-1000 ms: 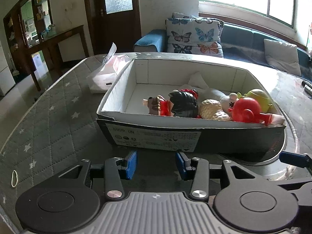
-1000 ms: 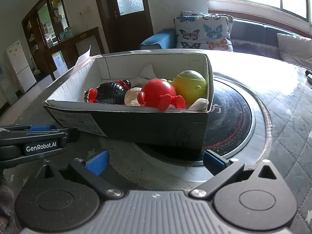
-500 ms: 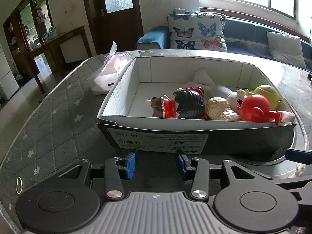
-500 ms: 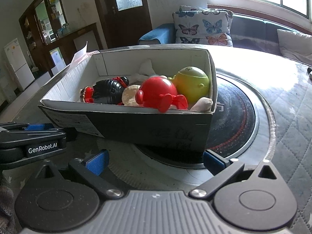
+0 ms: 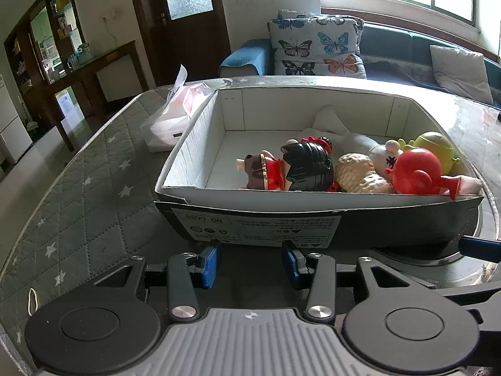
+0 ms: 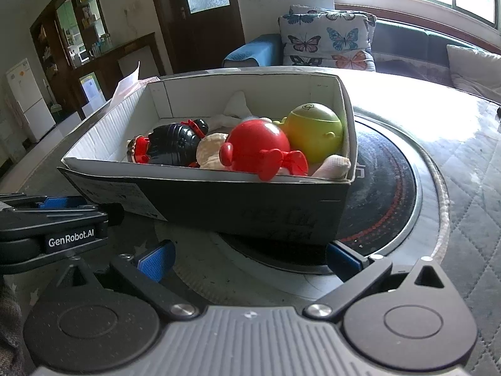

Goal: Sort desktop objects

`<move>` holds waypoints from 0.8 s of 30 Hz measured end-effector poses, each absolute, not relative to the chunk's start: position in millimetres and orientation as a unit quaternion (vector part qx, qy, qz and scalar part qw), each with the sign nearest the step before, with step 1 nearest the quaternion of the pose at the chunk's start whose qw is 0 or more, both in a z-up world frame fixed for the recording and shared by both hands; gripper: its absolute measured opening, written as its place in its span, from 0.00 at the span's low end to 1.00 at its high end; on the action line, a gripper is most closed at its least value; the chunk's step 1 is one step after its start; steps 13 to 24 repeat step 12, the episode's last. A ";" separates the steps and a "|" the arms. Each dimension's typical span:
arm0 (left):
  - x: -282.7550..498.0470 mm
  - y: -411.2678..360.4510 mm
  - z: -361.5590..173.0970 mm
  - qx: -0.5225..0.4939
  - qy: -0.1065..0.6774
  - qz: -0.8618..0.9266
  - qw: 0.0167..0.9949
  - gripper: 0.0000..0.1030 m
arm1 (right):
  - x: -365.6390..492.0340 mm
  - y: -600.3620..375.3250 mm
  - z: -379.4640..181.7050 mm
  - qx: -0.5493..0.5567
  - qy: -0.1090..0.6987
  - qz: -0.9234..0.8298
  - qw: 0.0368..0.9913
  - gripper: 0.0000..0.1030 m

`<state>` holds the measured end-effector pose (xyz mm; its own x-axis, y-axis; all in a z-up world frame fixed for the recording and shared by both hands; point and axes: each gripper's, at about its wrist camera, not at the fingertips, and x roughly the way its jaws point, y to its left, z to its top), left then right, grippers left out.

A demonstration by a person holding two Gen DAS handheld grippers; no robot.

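Bench round, covered in grey quilted cloth with white stars; a dark round hotplate set in its middle, ringed in metal; room behind holds a sofa with a butterfly cushion, a dark door and a wooden sideboard at left.

Cardboard box, black outside and white inside, sits on the bench with one end over the hotplate; printed label on its near wall.

Left gripper angled down toward the box's near wall, blue pads apart with nothing between them, released; not touching the box as far as seen.

Right gripper also pitched down, its pads spread wide and empty, near the box's corner; the left gripper's body crosses its view at left.

Toys crowd the box's right end: red round figure, green round figure, black-haired doll, cream knitted toy, small brown figure; left half of the box bare.

Tissue pack lies just beyond the box's far left corner; small rubber band on the cloth at near left.
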<state>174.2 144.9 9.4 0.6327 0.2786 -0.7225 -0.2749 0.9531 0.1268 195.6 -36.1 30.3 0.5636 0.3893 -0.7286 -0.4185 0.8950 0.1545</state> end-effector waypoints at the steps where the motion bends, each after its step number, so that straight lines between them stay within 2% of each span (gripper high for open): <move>1: 174.2 144.9 9.6 0.002 0.400 0.153 0.904 0.44 | 195.8 -35.9 30.3 -0.018 0.407 0.228 0.884 1.00; 6: 174.7 145.5 10.7 -0.002 0.399 0.151 0.904 0.43 | 196.2 -36.1 31.0 -0.018 0.407 0.228 0.884 1.00; 8: 174.7 145.3 11.5 -0.002 0.397 0.149 0.906 0.38 | 196.0 -35.7 31.8 -0.018 0.406 0.229 0.885 1.00; 10: 174.2 143.8 12.0 0.003 0.394 0.150 0.907 0.37 | 195.9 -35.7 32.4 -0.018 0.405 0.229 0.885 1.00; 24: 174.4 142.9 11.7 0.005 0.394 0.149 0.907 0.37 | 195.8 -35.9 32.8 -0.017 0.404 0.229 0.885 1.00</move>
